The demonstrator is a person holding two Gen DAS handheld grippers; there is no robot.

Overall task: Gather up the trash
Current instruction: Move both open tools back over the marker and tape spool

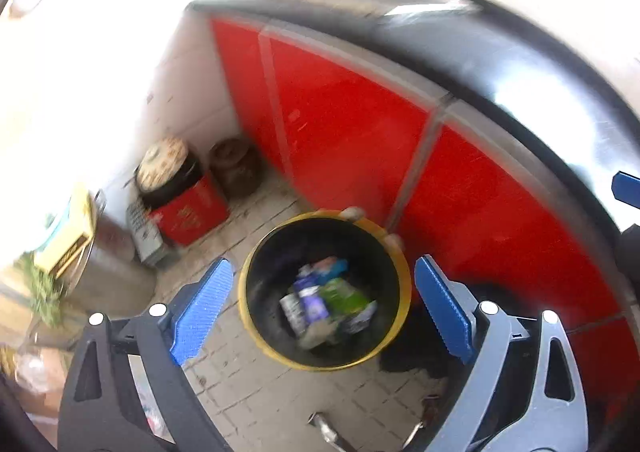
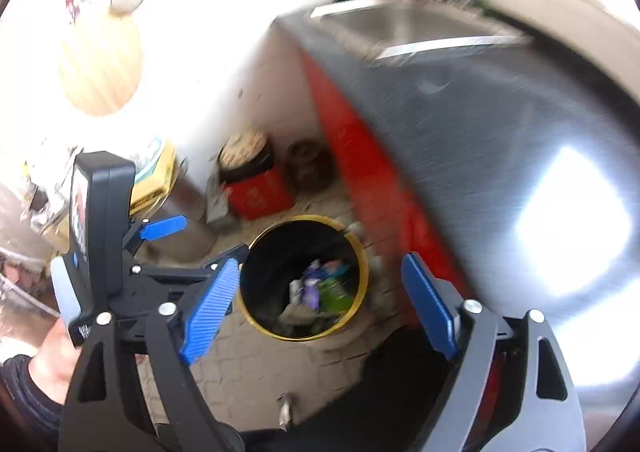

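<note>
Both tools stand wide open and hold nothing: the left gripper (image 1: 324, 306) and the right gripper (image 2: 320, 302) each frame the round black bin with a yellow rim (image 1: 404, 292) on the grey tiled floor (image 1: 248, 392). Inside lies a blurred heap of crumpled wrappers (image 1: 328, 300), purple, green and white, their print unreadable. Beside the bin runs a red cabinet front (image 1: 352, 124); its dark glossy countertop (image 2: 480, 140) is smeared by motion and glare.
</note>
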